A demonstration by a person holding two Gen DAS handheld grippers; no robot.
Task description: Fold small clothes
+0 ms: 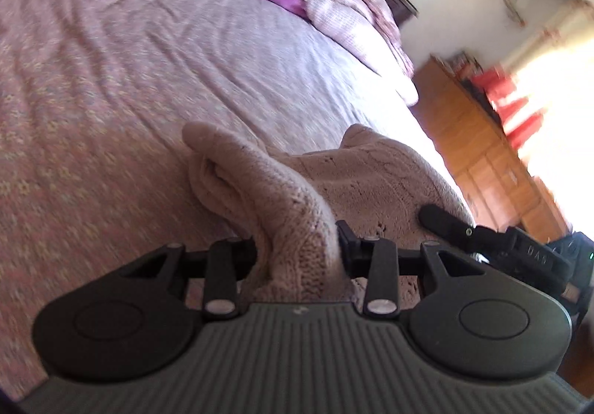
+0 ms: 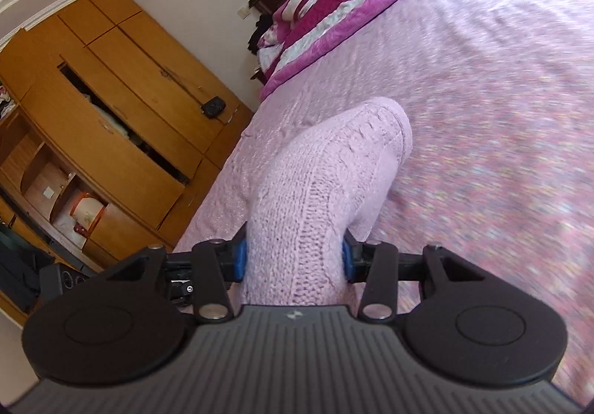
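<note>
Left wrist view: our two grippers each clamp a fold of the pale pink cable-knit sweater [image 1: 356, 173] above the bed.

From the jaws outward: our left gripper [image 1: 297, 250] holds a bunched ridge of knit between narrowed jaws, and in the right wrist view our right gripper [image 2: 293, 258] pinches a thick roll of the same sweater between its blue pads [image 2: 240, 258]. The rest drapes onto the pink patterned bedspread [image 1: 92, 98]. We judge it light, soft and stretchy, likely to sag and slide, so hems or shoulder seams look the best hold. Which part each gripper has, sleeve or hem, we cannot tell; the sweater's near edge is hidden under the grippers, and the far room is blurred.
</note>
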